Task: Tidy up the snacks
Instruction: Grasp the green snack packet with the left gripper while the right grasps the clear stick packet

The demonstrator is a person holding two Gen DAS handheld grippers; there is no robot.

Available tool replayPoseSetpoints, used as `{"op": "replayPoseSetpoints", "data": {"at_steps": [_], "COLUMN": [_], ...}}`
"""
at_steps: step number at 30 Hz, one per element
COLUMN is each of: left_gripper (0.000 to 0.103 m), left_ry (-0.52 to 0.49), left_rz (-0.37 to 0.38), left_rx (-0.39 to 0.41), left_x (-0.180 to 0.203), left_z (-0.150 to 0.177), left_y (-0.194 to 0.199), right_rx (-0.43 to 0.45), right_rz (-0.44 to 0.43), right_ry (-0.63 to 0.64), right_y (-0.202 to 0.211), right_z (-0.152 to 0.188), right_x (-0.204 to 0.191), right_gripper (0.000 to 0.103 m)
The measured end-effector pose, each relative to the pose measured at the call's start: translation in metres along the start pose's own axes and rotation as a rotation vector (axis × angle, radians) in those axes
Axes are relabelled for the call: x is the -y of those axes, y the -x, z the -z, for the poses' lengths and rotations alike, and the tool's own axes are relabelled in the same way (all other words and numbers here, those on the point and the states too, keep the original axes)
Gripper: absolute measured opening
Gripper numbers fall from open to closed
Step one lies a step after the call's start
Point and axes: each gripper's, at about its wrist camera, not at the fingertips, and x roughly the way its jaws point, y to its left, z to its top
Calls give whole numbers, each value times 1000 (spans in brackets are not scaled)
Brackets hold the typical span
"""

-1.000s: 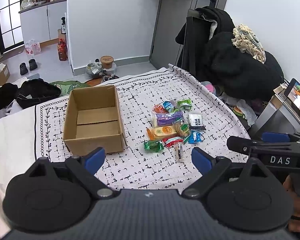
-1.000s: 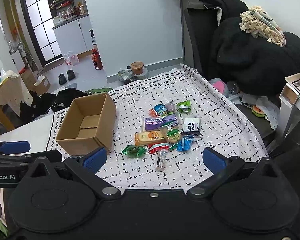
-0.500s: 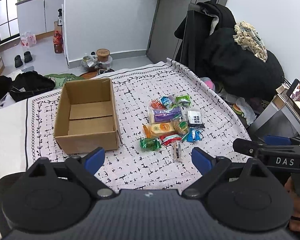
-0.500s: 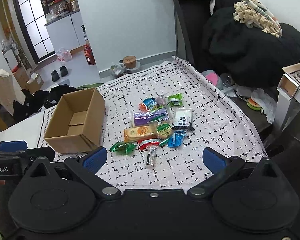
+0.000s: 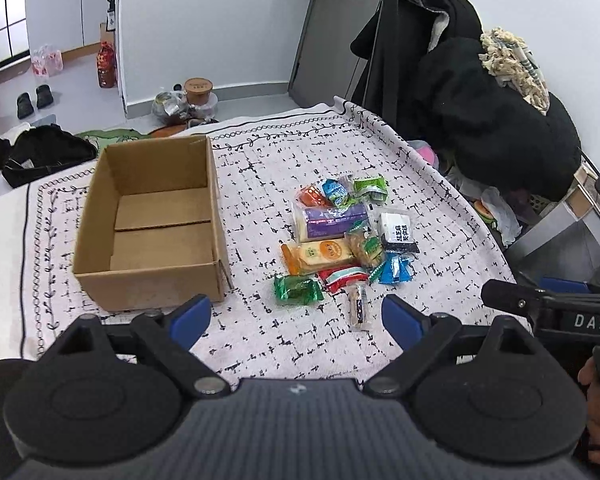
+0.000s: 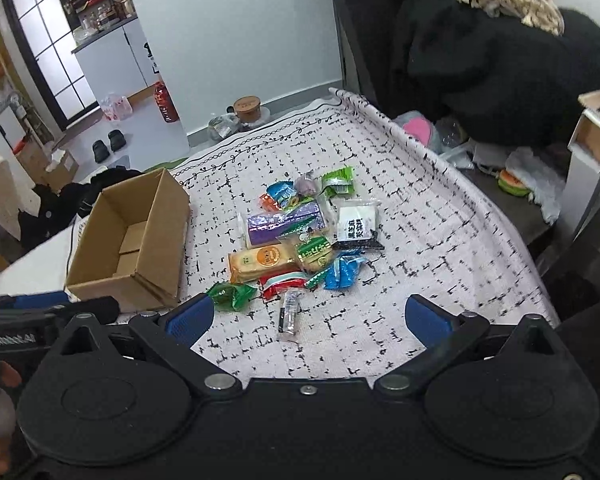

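Left wrist view: left tool (image 5: 296,316) is wide open with nothing in it, hanging above the counter (image 5: 340,148) near its front edge. Right tool (image 6: 306,316) is spread and empty too. Snack pile (image 5: 342,240) sits mid-cloth, with the empty box (image 5: 152,220) at its 9 o'clock, close but not touching. My worry: those packets overlap, so a pinch on the small bar (image 5: 358,307) at the pile's 6 o'clock could drag the red wrapper (image 5: 342,276) along. Crinkly foil probably slips, too.
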Motion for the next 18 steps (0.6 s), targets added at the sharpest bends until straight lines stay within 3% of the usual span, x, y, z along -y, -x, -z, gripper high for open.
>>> {"op": "replayPoseSetpoints", "data": {"at_steps": [18], "left_gripper": [82], "left_ry": [3], "left_rz": [21], "left_rx": [-66], "left_x": [1], "left_z": [-6], "left_y": [-74], "right_rx": [-94], "right_rz": [-12], "right_ry": [-94], "right_y": [-58], "right_z": [-6], "right_x": [16], "right_gripper": [98]}}
